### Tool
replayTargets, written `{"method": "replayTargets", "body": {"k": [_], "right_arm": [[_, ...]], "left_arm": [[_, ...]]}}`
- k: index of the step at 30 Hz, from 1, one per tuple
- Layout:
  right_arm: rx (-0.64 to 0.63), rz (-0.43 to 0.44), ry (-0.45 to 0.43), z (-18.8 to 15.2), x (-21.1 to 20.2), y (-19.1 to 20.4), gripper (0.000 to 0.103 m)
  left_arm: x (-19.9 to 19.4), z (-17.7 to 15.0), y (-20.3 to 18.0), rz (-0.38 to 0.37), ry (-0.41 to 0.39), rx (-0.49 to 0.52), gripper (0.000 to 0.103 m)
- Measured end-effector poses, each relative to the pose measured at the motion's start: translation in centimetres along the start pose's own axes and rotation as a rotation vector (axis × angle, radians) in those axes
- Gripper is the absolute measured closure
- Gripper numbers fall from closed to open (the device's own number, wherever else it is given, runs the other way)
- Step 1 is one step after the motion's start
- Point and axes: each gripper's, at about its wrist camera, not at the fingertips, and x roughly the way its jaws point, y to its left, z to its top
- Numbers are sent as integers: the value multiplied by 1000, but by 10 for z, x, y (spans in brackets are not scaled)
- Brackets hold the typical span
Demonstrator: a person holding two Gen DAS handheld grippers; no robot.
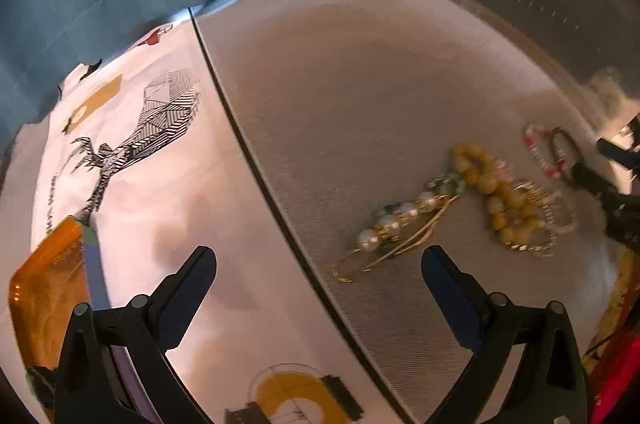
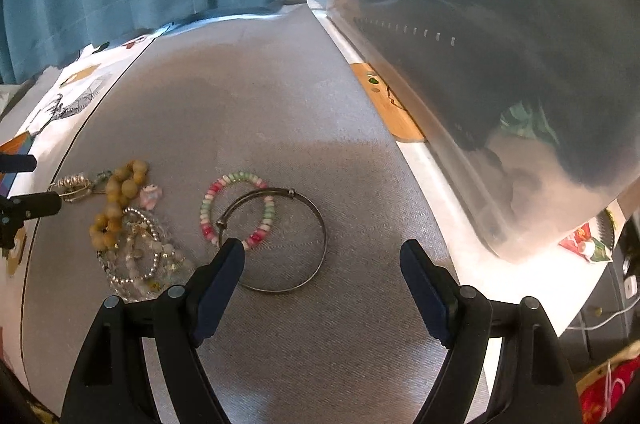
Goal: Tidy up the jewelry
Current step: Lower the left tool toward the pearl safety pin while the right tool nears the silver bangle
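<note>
Our right gripper (image 2: 322, 256) hangs with jaws wide and empty over the thin dark metal bangle (image 2: 280, 240), which overlaps the pink-and-green beaded bracelet (image 2: 236, 210) on the grey woven mat (image 2: 280, 96). Closing could snag both. Our left gripper (image 1: 318, 264) is likewise wide, empty.

The desk (image 2: 472, 264) carries a white printed cloth (image 1: 168, 192) and, on it, a grey woven mat (image 2: 256, 96). On the mat lie a thin metal bangle (image 2: 316, 220), overlapping a pink-green bead bracelet (image 2: 208, 208), and to the left a heap of yellow beads (image 2: 120, 192), pearls and chains. A frosted plastic box (image 2: 500, 84) stands just beside the mat on the right.
</note>
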Motion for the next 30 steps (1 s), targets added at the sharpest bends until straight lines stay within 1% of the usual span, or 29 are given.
{"method": "replayTargets", "body": {"k": [4,6,8,9,10,12,14,17,18,19,20,24,26,28,30], "right_arm": [[13,-8,6,0,3,-3,23],[19,-9,7,0,4,-5,23],[22,-12,8,-1,5,-6,23],[22,-14,9,0,6,-7,23],[22,-16,11,0,7,-7,23],[24,-21,11,0,8,-8,23],[28,-26,12,0,8,-9,23],[35,-33,15,0,9,-13,23],[37,-33,15,-1,9,-13,23],[38,-31,12,-1,8,-14,23],[37,-30,11,0,7,-14,23],[38,-29,7,0,5,-14,23],[40,-30,6,2,6,-13,23],[44,-29,10,3,7,-14,23],[39,-28,11,3,7,-14,23]], "left_arm": [[6,2,11,48,10,-37,1],[11,6,23,78,27,-90,0],[16,10,39,88,39,-172,0],[17,12,44,99,42,-197,0],[17,13,47,113,42,-208,0],[17,18,53,177,34,-224,0],[18,21,58,203,34,-234,0],[16,22,59,200,37,-230,2],[12,22,58,186,30,-231,2],[8,22,56,157,22,-236,2],[3,22,54,110,14,-248,2],[-9,32,40,36,-13,-263,2],[-6,40,30,25,-10,-245,2],[2,47,22,36,8,-224,2],[16,49,17,62,47,-205,2]]}}
